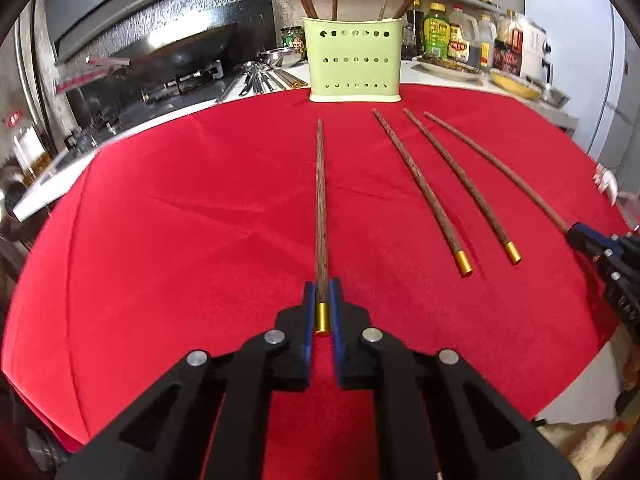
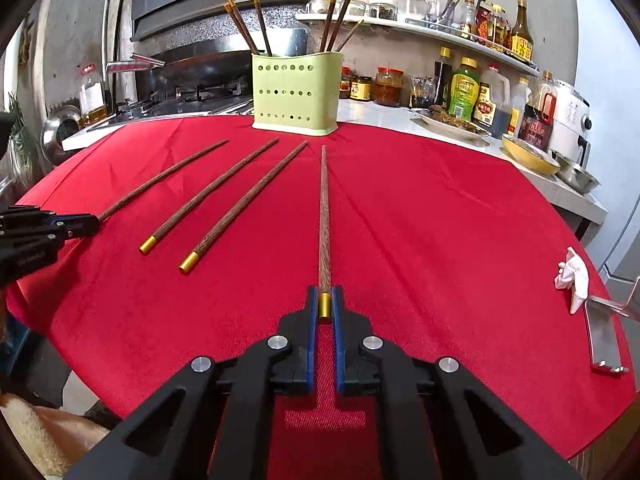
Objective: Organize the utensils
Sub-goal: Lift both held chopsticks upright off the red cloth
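Note:
Four brown chopsticks with gold end caps lie on the red cloth [image 1: 160,220], pointing at a green perforated holder [image 1: 354,60] that has several chopsticks standing in it. My left gripper [image 1: 323,286] is shut on the gold end of the leftmost chopstick [image 1: 321,200]. My right gripper [image 2: 325,292] is shut on the gold end of the rightmost chopstick [image 2: 324,216]; it also shows in the left wrist view [image 1: 576,234]. Two loose chopsticks [image 1: 420,188] [image 1: 460,180] lie between them. The holder [image 2: 296,94] stands at the cloth's far edge. The left gripper [image 2: 94,222] also shows at the left edge of the right wrist view.
A stove with a wok [image 1: 180,56] is behind on the left. Sauce bottles [image 2: 464,88], jars and a yellow dish [image 2: 528,156] line the counter on the right. A crumpled white tissue [image 2: 574,276] and a metal tray [image 2: 604,332] sit at the cloth's right edge.

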Motion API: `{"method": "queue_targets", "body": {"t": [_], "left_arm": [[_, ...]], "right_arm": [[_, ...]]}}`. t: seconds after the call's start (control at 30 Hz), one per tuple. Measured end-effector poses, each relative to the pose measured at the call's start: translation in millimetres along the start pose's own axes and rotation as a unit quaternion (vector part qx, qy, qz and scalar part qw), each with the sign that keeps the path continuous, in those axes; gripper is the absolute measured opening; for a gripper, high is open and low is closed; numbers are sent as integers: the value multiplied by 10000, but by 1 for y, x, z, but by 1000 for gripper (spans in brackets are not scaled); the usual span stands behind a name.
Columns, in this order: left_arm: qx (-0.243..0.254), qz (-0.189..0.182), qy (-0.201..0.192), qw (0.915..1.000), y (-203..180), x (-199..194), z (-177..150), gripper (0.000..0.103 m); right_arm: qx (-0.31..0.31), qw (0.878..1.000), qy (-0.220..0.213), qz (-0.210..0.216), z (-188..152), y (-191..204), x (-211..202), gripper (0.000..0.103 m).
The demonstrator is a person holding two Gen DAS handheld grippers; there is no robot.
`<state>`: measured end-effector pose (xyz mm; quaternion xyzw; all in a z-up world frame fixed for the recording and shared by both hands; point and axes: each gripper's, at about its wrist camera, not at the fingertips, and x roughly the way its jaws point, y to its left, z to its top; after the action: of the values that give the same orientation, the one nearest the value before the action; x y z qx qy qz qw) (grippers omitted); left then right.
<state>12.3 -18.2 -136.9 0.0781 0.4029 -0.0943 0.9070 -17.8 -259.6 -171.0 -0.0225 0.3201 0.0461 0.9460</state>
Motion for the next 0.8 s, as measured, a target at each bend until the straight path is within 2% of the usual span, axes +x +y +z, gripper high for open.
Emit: {"method": "queue_targets", "body": {"t": [0.13, 0.37, 0.6, 0.8], "left_arm": [[-82, -29, -302, 9995, 5, -17, 7, 7], [-123, -124, -1107, 9937, 12, -65, 34, 7], [-27, -122, -2025, 9792, 16, -119, 69, 7], [-38, -112, -2476, 9688, 21, -146, 89, 7]], "right_arm": [[140, 9996, -246, 39, 14, -10, -16, 7], [299, 9961, -817, 157, 47, -17, -53, 7], [209, 9872, -1573, 186, 92, -16, -96, 7], [102, 9780, -2076, 169, 129, -17, -126, 7]]}}
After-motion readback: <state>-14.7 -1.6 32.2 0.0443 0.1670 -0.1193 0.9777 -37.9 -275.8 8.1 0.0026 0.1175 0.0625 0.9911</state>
